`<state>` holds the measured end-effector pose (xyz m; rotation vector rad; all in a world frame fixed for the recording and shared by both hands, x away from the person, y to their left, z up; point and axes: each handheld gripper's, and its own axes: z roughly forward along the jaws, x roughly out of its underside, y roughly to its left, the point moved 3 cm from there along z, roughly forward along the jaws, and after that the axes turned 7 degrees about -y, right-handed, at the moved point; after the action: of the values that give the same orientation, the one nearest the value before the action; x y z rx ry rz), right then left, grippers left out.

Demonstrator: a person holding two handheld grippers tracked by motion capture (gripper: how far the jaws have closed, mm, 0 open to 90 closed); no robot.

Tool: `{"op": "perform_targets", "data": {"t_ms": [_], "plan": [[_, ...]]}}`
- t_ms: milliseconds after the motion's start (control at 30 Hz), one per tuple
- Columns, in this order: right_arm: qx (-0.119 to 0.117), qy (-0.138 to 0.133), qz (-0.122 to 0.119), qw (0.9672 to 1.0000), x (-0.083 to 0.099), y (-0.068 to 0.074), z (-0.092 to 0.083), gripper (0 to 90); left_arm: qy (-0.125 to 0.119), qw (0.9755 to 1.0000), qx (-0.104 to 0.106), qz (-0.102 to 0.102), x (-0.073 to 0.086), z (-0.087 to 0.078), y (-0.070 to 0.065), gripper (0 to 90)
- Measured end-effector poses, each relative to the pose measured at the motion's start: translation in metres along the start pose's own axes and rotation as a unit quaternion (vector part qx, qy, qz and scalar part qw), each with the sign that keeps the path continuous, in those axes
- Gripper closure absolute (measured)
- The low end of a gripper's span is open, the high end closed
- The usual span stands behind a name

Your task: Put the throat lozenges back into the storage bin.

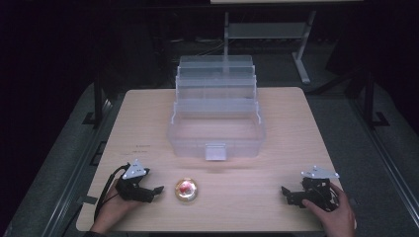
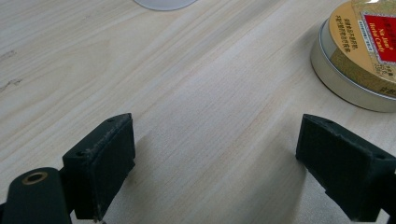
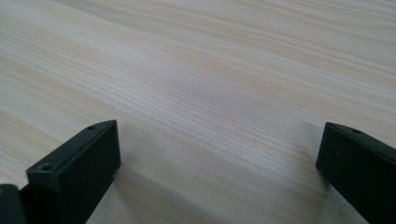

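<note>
Both grippers rest low on the table [image 1: 276,123], jaws spread wide with nothing between them: the left gripper [image 1: 157,190] just beside the round tin [image 1: 186,189], the right gripper [image 1: 285,191] well apart. Farther back the clear tiered box [image 1: 216,116] stands open; the tin looks untouched, so all the work seems left

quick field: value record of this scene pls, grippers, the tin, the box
left gripper: open, jaws wide apart, low over the table beside the tin
right gripper: open, nothing between its jaws, near the table's right front
round tin: gold lid with red label, flat on the table, apart from both grippers
clear storage box: lid open, tiered trays folded back, lower bin looks empty
table: light wood
</note>
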<state>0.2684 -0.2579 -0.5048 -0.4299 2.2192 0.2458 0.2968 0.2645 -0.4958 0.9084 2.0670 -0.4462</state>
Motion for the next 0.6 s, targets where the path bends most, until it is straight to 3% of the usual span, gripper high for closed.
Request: {"op": "perform_targets", "data": {"t_ms": [600], "plan": [[0.0, 0.0, 0.0, 1.0, 0.0, 0.0, 0.0, 0.0, 0.009, 1.0, -0.003, -0.001, -0.0012, -0.0007, 0.0009, 11.0]]}}
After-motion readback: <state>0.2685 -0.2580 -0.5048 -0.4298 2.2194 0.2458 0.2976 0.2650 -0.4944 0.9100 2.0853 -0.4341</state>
